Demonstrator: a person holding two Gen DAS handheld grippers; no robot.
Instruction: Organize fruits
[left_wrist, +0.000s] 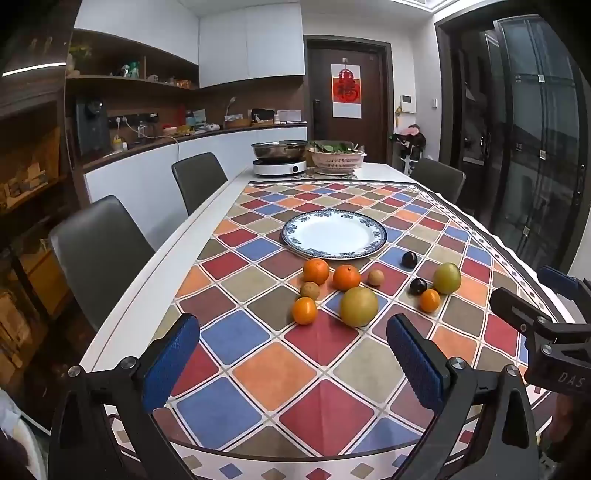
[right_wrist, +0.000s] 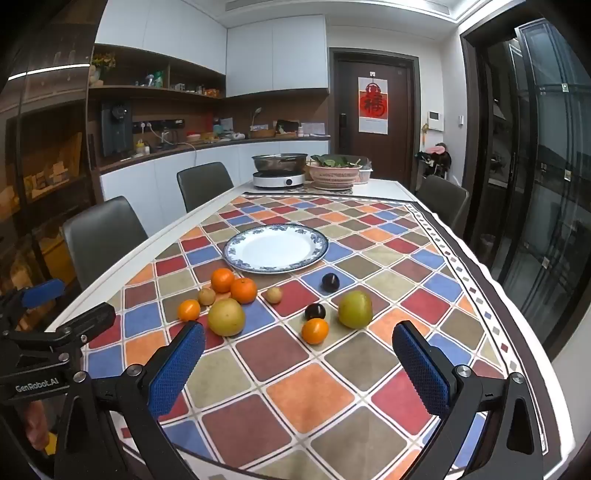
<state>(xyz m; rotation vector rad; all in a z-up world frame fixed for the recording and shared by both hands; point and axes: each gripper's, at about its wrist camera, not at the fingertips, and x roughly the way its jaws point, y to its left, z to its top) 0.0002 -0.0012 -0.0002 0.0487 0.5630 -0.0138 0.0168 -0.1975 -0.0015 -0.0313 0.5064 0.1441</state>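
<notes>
Small orange (right_wrist: 314, 331) is seen centre-frame, just ahead of wide-open, empty right gripper (right_wrist: 299, 373); left gripper (left_wrist: 291, 363) also open, empty, fruit farther up-frame

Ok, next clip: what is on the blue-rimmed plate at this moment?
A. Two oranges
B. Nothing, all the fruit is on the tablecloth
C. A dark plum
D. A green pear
B: the plate shows a bare white centre, while the oranges, dark plums and the greenish fruit all lie on the checked tablecloth in front of it.
</notes>
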